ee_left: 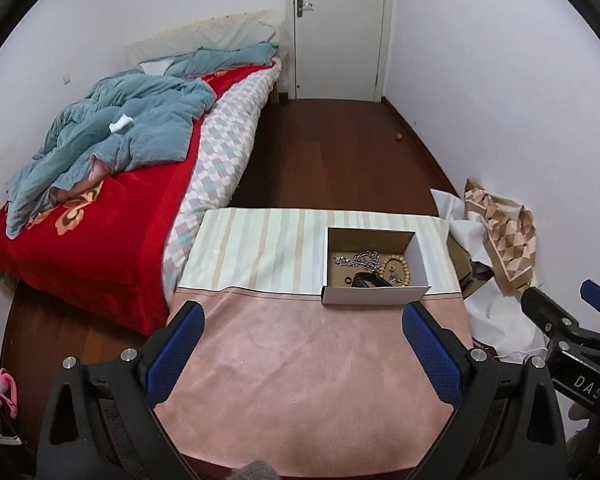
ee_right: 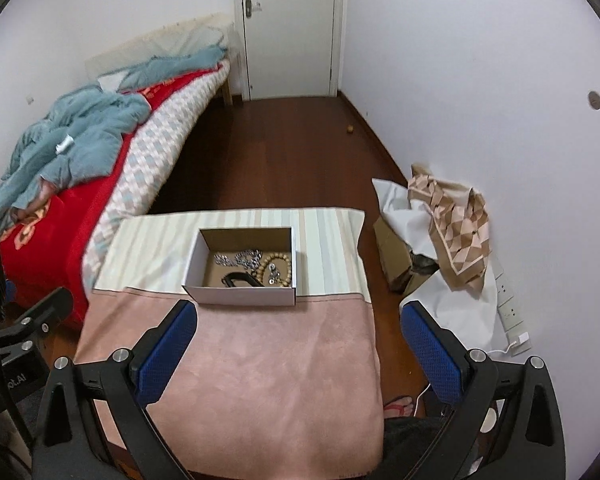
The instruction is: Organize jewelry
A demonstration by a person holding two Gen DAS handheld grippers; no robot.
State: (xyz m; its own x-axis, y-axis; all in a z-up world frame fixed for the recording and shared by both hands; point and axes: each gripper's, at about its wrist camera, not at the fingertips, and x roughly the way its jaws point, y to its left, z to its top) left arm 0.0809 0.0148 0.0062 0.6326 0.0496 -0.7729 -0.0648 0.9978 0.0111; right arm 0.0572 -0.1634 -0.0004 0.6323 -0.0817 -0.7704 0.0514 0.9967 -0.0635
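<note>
A small white cardboard box (ee_left: 374, 295) stands open on the cloth-covered table (ee_left: 300, 360). Inside lie a silver chain (ee_left: 360, 259), a wooden bead bracelet (ee_left: 396, 268), a black item (ee_left: 370, 280) and a small ring (ee_left: 346, 279). The box also shows in the right wrist view (ee_right: 240, 295), with the chain (ee_right: 240, 258) and the beads (ee_right: 276, 268). My left gripper (ee_left: 304, 344) is open and empty, held short of the box. My right gripper (ee_right: 300, 344) is open and empty, near the table's right side; it also shows in the left wrist view (ee_left: 560, 312).
A bed (ee_left: 100, 208) with a red blanket and blue quilt stands left of the table. A brown box, white sheet and patterned cloth (ee_right: 456, 232) lie on the floor to the right. A power strip (ee_right: 508, 308) lies by the wall. A foot in a red sandal (ee_right: 400, 404) is near the table.
</note>
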